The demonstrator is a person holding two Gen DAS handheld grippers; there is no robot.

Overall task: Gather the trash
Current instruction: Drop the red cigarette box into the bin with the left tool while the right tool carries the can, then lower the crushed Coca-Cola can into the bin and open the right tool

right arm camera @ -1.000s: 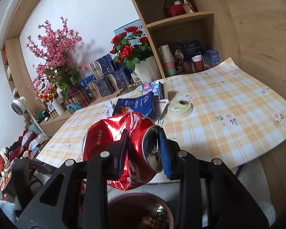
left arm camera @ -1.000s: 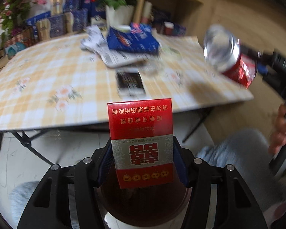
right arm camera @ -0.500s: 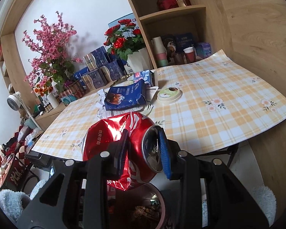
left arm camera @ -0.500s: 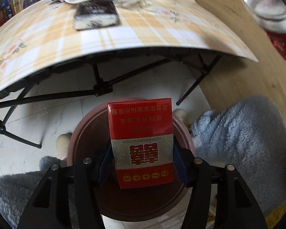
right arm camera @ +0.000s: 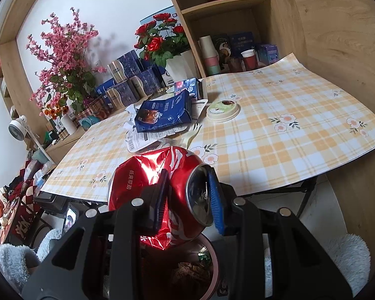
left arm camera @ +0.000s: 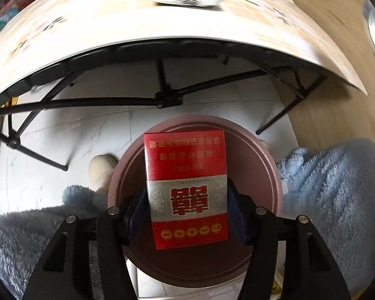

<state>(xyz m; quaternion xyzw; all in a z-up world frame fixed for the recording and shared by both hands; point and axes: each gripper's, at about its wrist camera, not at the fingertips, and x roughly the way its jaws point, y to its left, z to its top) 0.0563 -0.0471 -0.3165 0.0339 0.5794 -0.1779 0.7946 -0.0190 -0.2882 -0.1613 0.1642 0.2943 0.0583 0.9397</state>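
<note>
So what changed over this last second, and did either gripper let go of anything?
The left gripper tipped down from facing the tabletop to hang over the brown bin, still shut on the red cigarette pack. The right gripper shifted only slightly, still shut on the crushed red can. Nothing was released; the table clutter stayed put.

Red cigarette pack (left arm camera: 186, 187): inverted "囍"; rest illegible.

Red cigarette pack (left arm camera: 186, 190) upright (printing inverted), crushed red can (right arm camera: 160, 190) sideways.
</note>
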